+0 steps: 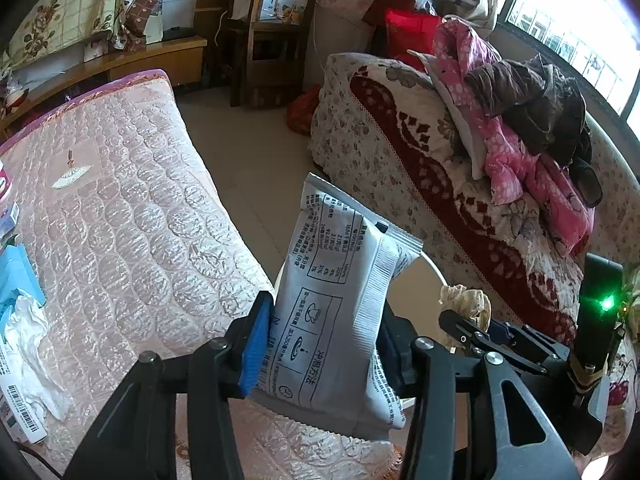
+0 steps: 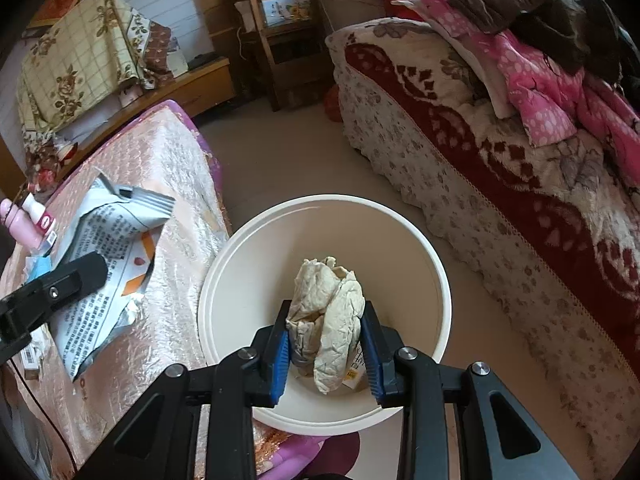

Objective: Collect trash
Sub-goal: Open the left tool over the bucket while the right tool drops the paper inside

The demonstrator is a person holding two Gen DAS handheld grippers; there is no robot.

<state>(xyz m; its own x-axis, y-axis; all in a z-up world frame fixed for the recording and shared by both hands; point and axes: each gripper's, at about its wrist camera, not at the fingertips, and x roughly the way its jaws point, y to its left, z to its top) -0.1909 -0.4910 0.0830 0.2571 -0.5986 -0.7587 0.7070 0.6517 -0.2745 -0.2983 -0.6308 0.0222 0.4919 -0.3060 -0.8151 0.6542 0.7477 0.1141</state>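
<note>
My left gripper (image 1: pixel 320 344) is shut on a grey and white printed food wrapper (image 1: pixel 340 300), held upright over the edge of the pink quilted table (image 1: pixel 132 208). The same wrapper (image 2: pixel 108 264) and left gripper (image 2: pixel 76 276) show in the right wrist view. My right gripper (image 2: pixel 326 344) is shut on a crumpled beige paper wad (image 2: pixel 328 316), held directly above the open white trash bin (image 2: pixel 240 264). The wad (image 1: pixel 468 304) and right gripper (image 1: pixel 476 330) also show in the left wrist view, with the bin's rim (image 1: pixel 432 268) behind the wrapper.
On the table lie a crumpled white tissue (image 1: pixel 32 356), a blue tissue pack (image 1: pixel 18 280), boxes and a pink bottle (image 2: pixel 18 220). A sofa with a floral blanket (image 2: pixel 500 184) and piled pink clothes (image 2: pixel 540 80) stands to the right. A wooden chair (image 2: pixel 280 28) stands at the back.
</note>
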